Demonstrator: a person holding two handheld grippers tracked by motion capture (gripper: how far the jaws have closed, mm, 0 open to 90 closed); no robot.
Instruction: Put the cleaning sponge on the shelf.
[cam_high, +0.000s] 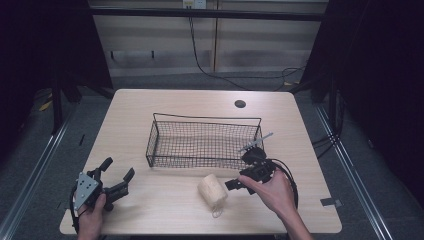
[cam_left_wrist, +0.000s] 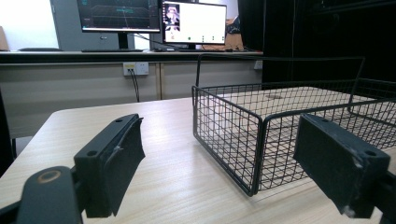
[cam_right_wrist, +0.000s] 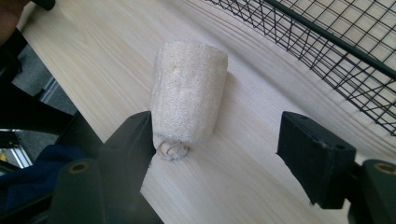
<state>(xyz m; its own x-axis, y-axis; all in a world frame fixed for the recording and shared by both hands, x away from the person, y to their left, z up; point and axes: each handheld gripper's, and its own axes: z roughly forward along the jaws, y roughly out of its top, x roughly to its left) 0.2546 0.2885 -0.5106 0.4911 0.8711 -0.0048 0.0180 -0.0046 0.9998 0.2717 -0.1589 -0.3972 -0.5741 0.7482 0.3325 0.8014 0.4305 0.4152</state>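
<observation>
While the wire basket sits empty, the loofah lies at its five o'clock; right gripper gapes beside it, left gripper idles agape, so nothing looks lifted yet.

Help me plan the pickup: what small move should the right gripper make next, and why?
Probably slide the right gripper forward, then close. It is open, and the loofah lies on the table touching one of its fingers, with a gap to the other, outside the wire basket.
</observation>
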